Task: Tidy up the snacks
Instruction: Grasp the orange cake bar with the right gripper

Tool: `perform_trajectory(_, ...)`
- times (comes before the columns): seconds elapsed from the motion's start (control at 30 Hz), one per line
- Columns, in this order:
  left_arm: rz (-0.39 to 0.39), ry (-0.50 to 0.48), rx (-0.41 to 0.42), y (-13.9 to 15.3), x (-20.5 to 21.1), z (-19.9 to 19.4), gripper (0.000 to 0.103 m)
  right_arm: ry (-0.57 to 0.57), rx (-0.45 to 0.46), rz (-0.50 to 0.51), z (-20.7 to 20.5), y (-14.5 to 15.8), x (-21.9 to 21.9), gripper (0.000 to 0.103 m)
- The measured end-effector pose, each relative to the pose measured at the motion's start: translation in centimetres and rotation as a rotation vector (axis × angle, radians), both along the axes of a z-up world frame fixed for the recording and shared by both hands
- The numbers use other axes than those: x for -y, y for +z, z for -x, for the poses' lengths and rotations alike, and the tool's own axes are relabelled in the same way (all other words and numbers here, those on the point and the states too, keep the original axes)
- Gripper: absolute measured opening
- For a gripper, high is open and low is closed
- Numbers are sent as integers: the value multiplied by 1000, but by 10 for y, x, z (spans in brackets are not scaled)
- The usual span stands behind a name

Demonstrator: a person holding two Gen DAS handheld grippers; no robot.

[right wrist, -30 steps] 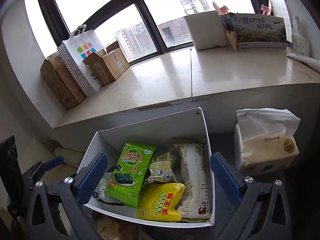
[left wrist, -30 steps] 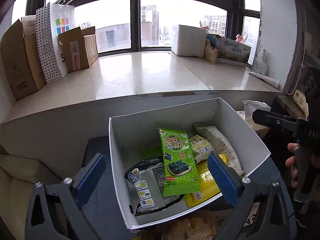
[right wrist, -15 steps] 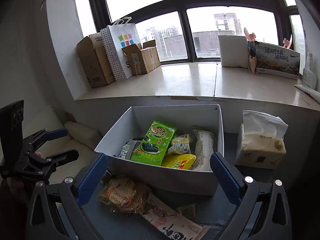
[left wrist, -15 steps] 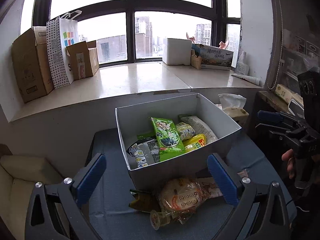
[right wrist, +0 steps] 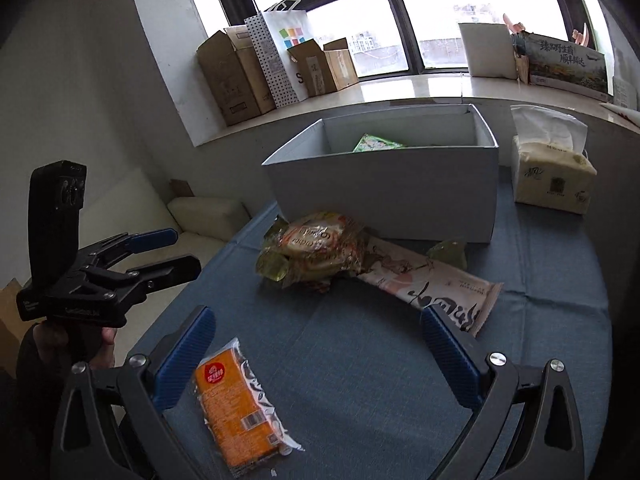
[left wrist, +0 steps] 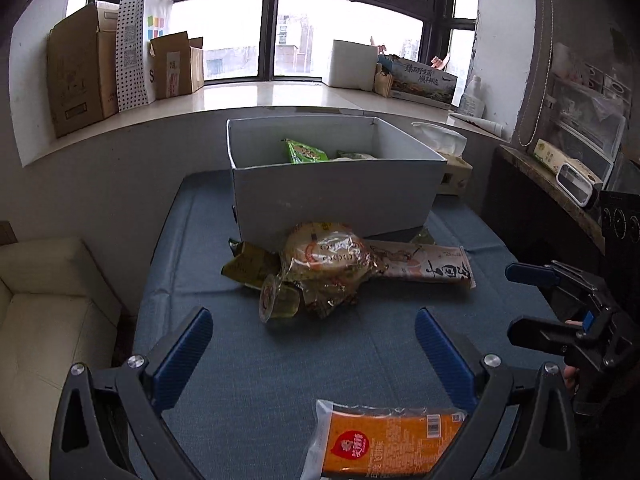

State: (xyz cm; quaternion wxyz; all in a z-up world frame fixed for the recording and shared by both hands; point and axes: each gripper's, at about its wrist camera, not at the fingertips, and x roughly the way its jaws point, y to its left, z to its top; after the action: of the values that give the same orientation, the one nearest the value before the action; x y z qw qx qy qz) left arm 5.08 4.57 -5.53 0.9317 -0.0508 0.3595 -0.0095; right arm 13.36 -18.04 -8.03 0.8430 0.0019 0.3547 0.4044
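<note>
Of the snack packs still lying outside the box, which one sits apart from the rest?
The orange pack: it lies alone at the near edge of the blue cloth, while the other loose snacks are heaped together against the white box.

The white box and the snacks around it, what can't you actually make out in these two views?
- Box contents: in both views its front wall hides all but the top of a green packet.
- Orange packet: in the left wrist view the bottom edge cuts it off.
- Snacks under the round packet: covered in both views, so a count is uncertain.
- Long packet: its print is too small to read.
</note>
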Motion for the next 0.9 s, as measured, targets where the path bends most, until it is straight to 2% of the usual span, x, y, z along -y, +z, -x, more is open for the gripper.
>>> perform_trajectory(0.07,10,13,-20,-7,-2,12,103,34,5,23,17,-10,-6,103)
perform_trajectory(0.17,12,31,-55,-18,-8,24,103,84,19,116,38,-26,-23,103)
perform_trajectory(0.3,27,68,-80,-26,-19,36,103,158,3,155,55,-43,-41,103)
perform_trajectory(0.4,23,95,-97,-30,-27,43,103,208,54,230,66,-50,-56,103)
perform_trajectory(0.8,29,141,-114,-34,-49,61,103,339,10,319,71,-72,-89,103)
perform_trajectory(0.9,21,143,-113,-34,-51,63,103,384,42,374,74,-80,-98,103)
